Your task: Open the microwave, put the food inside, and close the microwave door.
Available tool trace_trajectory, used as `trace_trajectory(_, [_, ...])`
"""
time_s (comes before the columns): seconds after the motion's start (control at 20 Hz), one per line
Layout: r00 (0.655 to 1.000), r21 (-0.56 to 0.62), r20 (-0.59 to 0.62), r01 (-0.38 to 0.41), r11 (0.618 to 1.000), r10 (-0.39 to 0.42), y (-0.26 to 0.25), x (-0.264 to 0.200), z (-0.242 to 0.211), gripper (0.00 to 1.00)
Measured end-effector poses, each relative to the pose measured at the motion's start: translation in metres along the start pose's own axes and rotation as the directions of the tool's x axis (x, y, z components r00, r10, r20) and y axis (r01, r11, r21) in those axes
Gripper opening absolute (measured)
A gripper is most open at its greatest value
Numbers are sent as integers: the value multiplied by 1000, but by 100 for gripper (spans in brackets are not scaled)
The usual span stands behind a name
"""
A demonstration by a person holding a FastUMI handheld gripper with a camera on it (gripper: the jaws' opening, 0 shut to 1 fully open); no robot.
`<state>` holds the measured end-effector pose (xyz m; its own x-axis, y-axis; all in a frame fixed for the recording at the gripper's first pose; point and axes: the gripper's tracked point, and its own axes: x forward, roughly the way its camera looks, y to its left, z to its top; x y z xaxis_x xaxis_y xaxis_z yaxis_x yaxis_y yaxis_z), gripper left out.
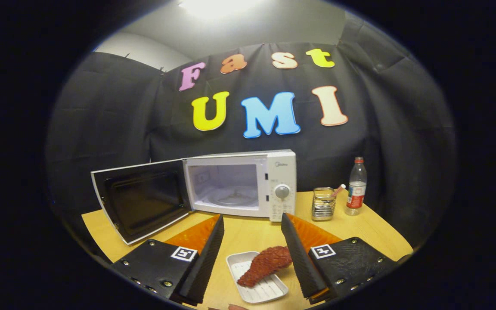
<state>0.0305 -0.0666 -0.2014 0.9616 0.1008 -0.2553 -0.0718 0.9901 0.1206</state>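
Note:
A white microwave [248, 183] stands at the back of the wooden table [252, 234], its door [142, 198] swung wide open to the left. The cavity with a glass turntable [230, 199] shows inside. A reddish-brown piece of food [265, 265] lies on a small white tray [256, 277] on the table, low between my two fingers and nearer the right one. My gripper [251, 221] is open, its fingers spread on either side of the tray and touching neither tray nor food.
To the right of the microwave stand a metal mesh holder [323, 203] with a utensil in it and a clear plastic bottle [356, 187] with a red label. Bare table lies between the tray and the microwave.

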Motion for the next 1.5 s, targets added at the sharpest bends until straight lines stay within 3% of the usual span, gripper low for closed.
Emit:
trace_trajectory(0.15, [998, 93, -63, 23, 995, -17, -29, 7, -22, 81])
trace_trajectory(0.35, [990, 202, -138, 3, 979, 25, -45, 18, -47, 82])
trace_trajectory(0.45, [982, 242, -177, -18, 970, 62, -46, 24, -60, 82])
trace_trajectory(0.6, [961, 354, -205, -104, 930, 185, -28, 27, -74, 82])
trace_trajectory(0.75, [951, 377, -233, -102, 920, 201, -27, 33, -86, 82])
trace_trajectory(0.85, [949, 378, -244, -94, 921, 198, -26, 39, -94, 66])
trace_trajectory(0.9, [952, 389, -234, -95, 916, 198, -26, 38, -93, 48])
trace_trajectory(0.95, [951, 405, -218, -115, 907, 218, -23, 37, -92, 38])
trace_trajectory(1.05, [960, 428, -193, -104, 898, 203, -19, 34, -89, 33])
trace_trajectory(1.1, [963, 450, -176, -105, 887, 203, -19, 43, -89, 19])
trace_trajectory(1.15, [968, 453, -165, -97, 886, 190, -22, 42, -84, 13])
trace_trajectory(1.5, [983, 405, -113, -87, 910, 144, -12, 48, -61, 12])
